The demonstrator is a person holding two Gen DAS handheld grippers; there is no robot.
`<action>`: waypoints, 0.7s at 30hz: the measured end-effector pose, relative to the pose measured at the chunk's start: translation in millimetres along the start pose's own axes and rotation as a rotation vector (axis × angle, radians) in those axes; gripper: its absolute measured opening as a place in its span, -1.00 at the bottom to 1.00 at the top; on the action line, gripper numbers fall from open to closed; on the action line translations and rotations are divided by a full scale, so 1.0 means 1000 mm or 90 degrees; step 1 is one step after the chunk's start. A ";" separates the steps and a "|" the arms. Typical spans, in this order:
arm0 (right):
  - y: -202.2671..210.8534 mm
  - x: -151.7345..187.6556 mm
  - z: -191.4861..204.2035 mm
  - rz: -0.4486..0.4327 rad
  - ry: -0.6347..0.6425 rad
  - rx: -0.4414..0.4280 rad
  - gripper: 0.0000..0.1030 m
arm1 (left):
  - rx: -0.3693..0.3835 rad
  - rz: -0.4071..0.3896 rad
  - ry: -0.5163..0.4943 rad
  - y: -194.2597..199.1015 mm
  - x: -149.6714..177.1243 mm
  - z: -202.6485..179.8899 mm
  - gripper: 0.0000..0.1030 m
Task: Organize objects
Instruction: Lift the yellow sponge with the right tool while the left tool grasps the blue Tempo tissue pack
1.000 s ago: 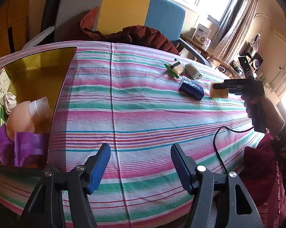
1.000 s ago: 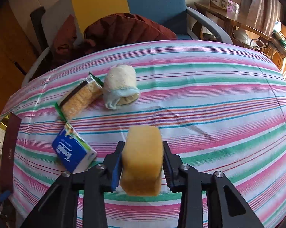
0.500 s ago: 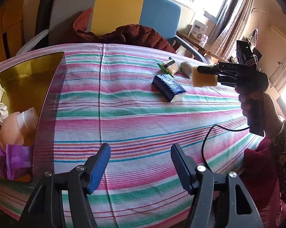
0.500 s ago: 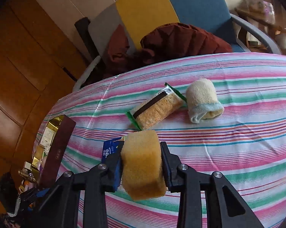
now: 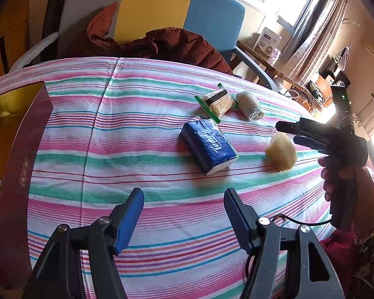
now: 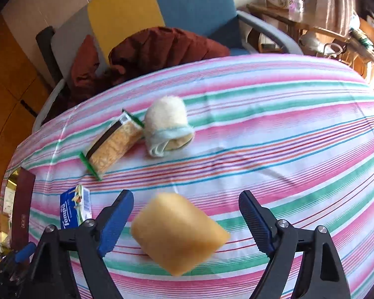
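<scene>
The tablecloth [image 6: 274, 124] is woven cotton-like cloth, matt and lightly creased. The sponge [image 6: 179, 231] looks porous, soft and matt. The tissue pack [image 5: 209, 147] wears glossy plastic film, as does the cracker packet [image 6: 112, 147]. The sock [image 6: 167, 127] is fuzzy knit. The box [image 5: 20, 154] has smooth maroon card walls with a shiny gold lining.

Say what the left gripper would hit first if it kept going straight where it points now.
Probably bare striped tablecloth: nothing lies between the open left gripper and it. The blue tissue pack is further along, slightly right; depth is unclear.
</scene>
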State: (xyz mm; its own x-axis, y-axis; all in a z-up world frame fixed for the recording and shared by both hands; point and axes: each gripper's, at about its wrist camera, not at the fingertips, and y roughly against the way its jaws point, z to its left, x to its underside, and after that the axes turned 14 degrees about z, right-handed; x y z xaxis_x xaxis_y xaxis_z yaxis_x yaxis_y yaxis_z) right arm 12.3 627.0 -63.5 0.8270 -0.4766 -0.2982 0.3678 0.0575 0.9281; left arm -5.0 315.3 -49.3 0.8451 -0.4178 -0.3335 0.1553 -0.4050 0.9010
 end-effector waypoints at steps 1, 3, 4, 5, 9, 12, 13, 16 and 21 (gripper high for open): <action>0.006 0.000 -0.003 -0.017 -0.002 0.000 0.82 | -0.001 -0.001 0.000 -0.001 -0.002 -0.002 0.31; 0.013 -0.001 -0.002 -0.031 0.015 -0.006 0.84 | -0.002 -0.002 0.000 -0.002 -0.004 -0.003 0.31; 0.015 -0.001 0.000 -0.031 0.030 -0.002 0.85 | -0.004 -0.004 0.001 -0.003 -0.005 -0.003 0.31; 0.015 -0.001 0.004 -0.029 0.046 0.009 0.85 | -0.006 -0.004 0.004 -0.003 -0.007 -0.003 0.31; -0.003 0.004 0.020 0.022 0.107 0.058 0.91 | -0.008 -0.004 0.017 -0.007 -0.014 -0.003 0.31; -0.021 0.009 0.024 0.070 0.136 0.092 0.57 | -0.016 -0.006 0.022 -0.011 -0.020 -0.006 0.31; -0.028 0.009 0.024 0.091 0.136 0.095 0.20 | -0.018 -0.003 0.022 -0.012 -0.022 -0.007 0.31; -0.027 0.008 0.016 0.093 0.115 0.076 0.16 | -0.024 0.009 0.024 -0.022 -0.030 -0.014 0.31; -0.023 0.004 0.001 0.087 0.077 0.063 0.15 | -0.039 0.021 0.019 -0.043 -0.048 -0.036 0.43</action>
State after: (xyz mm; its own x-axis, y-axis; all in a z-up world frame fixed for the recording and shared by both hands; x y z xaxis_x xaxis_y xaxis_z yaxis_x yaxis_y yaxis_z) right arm 6.3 622.5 -86.1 0.9138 -0.3604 -0.1870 0.2100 0.0253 0.9774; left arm -33.8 382.5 -61.5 0.8651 -0.4052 -0.2955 0.1572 -0.3404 0.9270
